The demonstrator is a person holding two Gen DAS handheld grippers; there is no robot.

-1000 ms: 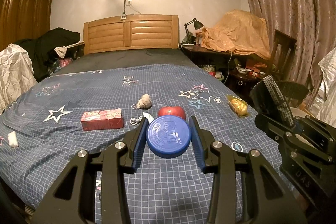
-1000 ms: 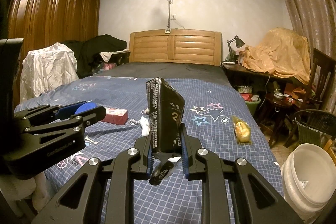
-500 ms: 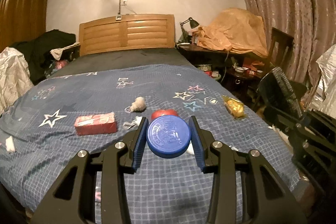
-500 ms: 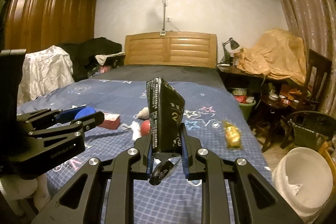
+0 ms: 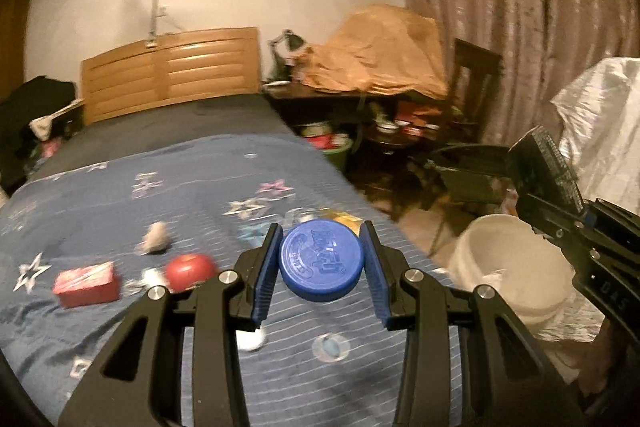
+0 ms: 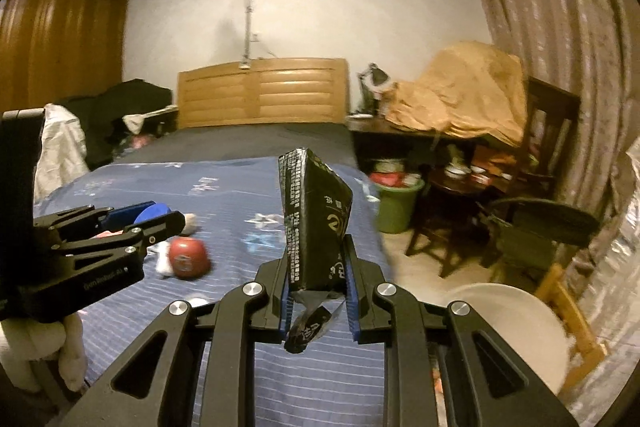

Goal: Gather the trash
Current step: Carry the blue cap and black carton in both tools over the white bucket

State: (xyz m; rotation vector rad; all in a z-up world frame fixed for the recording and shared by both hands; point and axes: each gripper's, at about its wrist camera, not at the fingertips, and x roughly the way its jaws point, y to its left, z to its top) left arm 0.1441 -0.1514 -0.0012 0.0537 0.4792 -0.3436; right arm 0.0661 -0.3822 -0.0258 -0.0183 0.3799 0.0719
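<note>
Over the foot of the bed [image 5: 168,195], with its blue star-patterned cover, both grippers hang in the air, each carrying a piece of trash. The left gripper [image 5: 322,261] is clamped on a round blue bottle cap [image 5: 321,259], its blue pads pressing the cap's rim from either side, the embossed top facing the camera. The right gripper [image 6: 316,287] is clenched tight on a black wrapper [image 6: 314,223], which stands upright between the pads with a crumpled end hanging below them.

On the cover lie a red apple [image 5: 189,269], a red carton [image 5: 86,283] to its left, and a small grey ball of fluff [image 5: 156,237] farther up the bed; a yellow packet [image 5: 342,217] peeks out just behind the cap. Beside the bed, on the floor to the right, stands a white bucket [image 5: 508,267], near the right gripper. A green bin [image 6: 394,205] sits farther back by the dark side table [image 6: 452,183].
</note>
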